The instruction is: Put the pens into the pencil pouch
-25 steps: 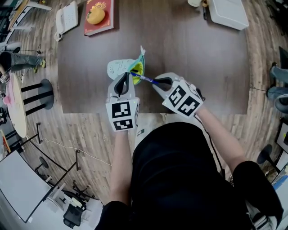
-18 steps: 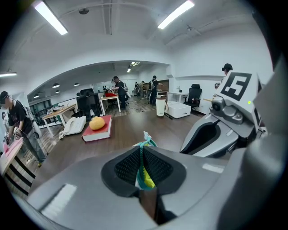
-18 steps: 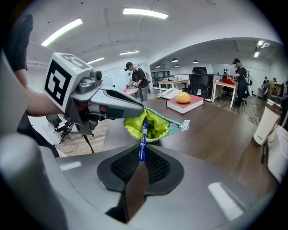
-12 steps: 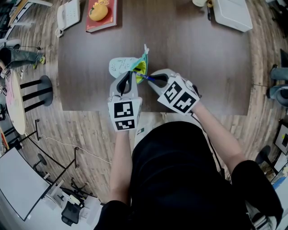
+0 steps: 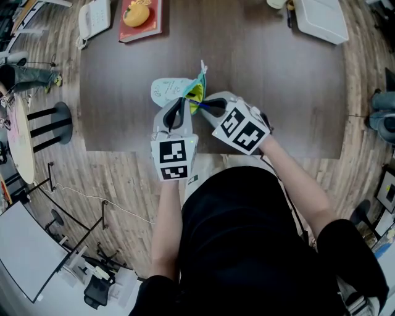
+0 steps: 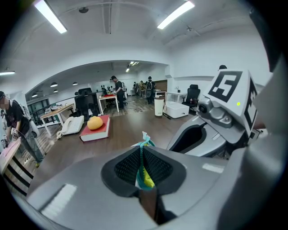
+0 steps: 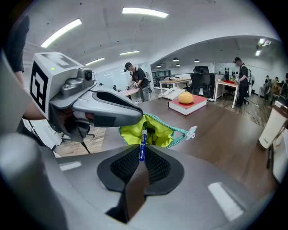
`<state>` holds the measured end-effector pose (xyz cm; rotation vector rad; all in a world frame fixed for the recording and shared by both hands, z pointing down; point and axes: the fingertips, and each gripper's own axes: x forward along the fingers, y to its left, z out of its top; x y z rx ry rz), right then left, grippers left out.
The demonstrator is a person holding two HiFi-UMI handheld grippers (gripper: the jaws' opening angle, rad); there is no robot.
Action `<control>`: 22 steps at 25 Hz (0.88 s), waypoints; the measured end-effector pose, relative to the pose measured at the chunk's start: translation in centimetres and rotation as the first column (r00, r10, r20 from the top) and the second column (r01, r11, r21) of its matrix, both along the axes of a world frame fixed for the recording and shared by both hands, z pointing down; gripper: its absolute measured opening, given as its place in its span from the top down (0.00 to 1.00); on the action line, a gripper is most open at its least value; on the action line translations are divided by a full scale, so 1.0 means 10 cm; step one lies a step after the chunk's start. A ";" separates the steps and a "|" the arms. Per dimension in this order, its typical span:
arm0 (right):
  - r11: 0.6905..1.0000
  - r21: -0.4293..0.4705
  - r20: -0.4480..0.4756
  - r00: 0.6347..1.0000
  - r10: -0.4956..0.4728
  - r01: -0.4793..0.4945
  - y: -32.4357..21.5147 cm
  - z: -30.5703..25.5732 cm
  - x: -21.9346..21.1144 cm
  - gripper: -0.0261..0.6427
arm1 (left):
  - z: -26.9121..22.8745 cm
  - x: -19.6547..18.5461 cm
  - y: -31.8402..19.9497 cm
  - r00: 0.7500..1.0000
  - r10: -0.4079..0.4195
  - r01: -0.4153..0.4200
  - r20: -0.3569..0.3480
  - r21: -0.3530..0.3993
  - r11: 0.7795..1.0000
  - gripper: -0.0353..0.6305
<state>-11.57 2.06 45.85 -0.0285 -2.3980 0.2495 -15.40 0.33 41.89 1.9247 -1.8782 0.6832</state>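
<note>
The left gripper point(image 6: 143, 168) is pinching the teal zipper edge of the one pencil pouch point(image 5: 168, 91) between almost closed jaws, lifting that edge so the mouth is standing open; the right gripper point(image 7: 141, 155) is clamping one blue pen point(image 7: 142, 143) between narrowly parted jaws, the pen's far end reaching the yellow-green lining at the pouch mouth; in the head view the pouch is lying on the brown table point(image 5: 278, 92) at 12 o'clock from the left gripper and at 10 o'clock from the right gripper; each gripper is carrying one cube of black-and-white square markers; print on the pouch's pale face is too small to read; one red book point(image 5: 139, 29) is bearing one orange round object point(image 5: 136, 15) at the table's 11 o'clock; one white telephone point(image 5: 92, 21) is sitting at 9 o'clock from that book; one white box point(image 5: 318, 18) is occupying the table's 1 o'clock.
</note>
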 end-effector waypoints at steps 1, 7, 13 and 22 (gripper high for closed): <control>1.000 0.000 0.000 1.000 0.000 0.000 -0.01 0.00 -0.02 0.90 | 0.00 0.00 0.00 1.000 0.001 -0.001 -0.001 0.000 1.000 0.92; 1.000 0.003 0.005 1.000 -0.012 0.012 -0.02 0.00 -0.14 0.89 | 0.01 0.00 0.01 1.000 -0.001 0.001 -0.010 -0.001 1.000 0.92; 1.000 0.003 0.004 1.000 -0.022 0.022 -0.01 0.05 -0.23 0.89 | 0.01 0.00 0.03 1.000 -0.002 0.002 -0.010 -0.004 1.000 0.92; 0.999 -0.001 -0.005 0.999 -0.032 0.032 0.04 0.10 -0.34 0.89 | 0.02 -0.03 0.06 1.000 -0.002 0.002 -0.017 -0.004 1.000 0.92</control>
